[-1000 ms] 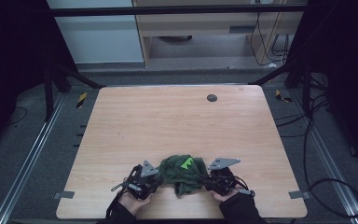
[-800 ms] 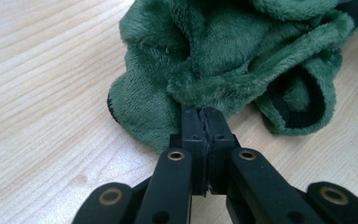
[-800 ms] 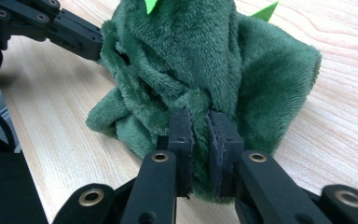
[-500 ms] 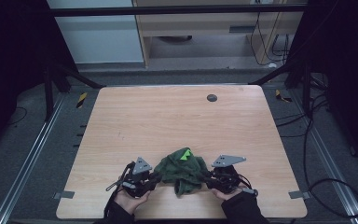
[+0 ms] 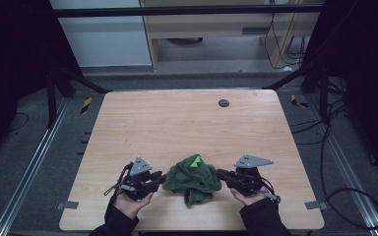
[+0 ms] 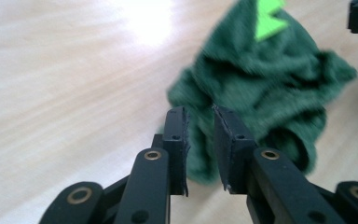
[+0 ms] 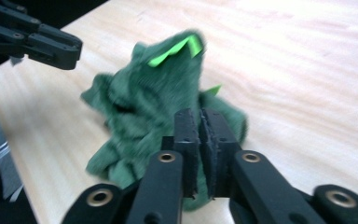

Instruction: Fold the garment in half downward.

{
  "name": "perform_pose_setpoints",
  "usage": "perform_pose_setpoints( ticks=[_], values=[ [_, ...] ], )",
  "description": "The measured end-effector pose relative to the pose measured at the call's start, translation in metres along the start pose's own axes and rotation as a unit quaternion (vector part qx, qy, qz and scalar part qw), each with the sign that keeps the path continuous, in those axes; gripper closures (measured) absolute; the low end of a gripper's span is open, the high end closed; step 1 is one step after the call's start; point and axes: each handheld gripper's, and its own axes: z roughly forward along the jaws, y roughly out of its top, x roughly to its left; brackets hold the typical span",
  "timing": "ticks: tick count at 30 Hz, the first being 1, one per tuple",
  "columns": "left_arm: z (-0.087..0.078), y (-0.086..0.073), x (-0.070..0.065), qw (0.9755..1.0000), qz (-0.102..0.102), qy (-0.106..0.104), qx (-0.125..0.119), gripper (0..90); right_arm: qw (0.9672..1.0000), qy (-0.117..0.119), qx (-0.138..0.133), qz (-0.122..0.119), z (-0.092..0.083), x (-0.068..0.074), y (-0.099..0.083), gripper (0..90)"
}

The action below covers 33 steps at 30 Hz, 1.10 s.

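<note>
While the green cloth (image 5: 193, 178) lies bunched between them, the left gripper (image 6: 200, 151), slightly parted and empty, should bite an edge; the right gripper (image 7: 203, 154) looks clenched, empty.

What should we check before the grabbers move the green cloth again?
1. Cloth on the table: ok. The green cloth lies bunched near the front edge of the table.
2. Left gripper ready: ok. Jaws slightly apart, the cloth just beyond them.
3. Right gripper ready: not ok. Jaws look shut, nothing seen between them.
4. Grippers on both sides of the cloth: ok in the high view.
5. Room to spread the cloth: ok. A small dark disc sits far back.
6. Which cloth edge to take: cannot tell, it is crumpled.
</note>
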Motion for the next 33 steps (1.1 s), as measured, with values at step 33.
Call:
perform_pose_setpoints(
  ticks=[33],
  values=[
    [0.074,0.025,0.021,0.9980,0.013,-0.061,0.012,89.7,0.9993,0.000,0.029,0.022,0.063,-0.026,0.017,90.0]
  ],
)
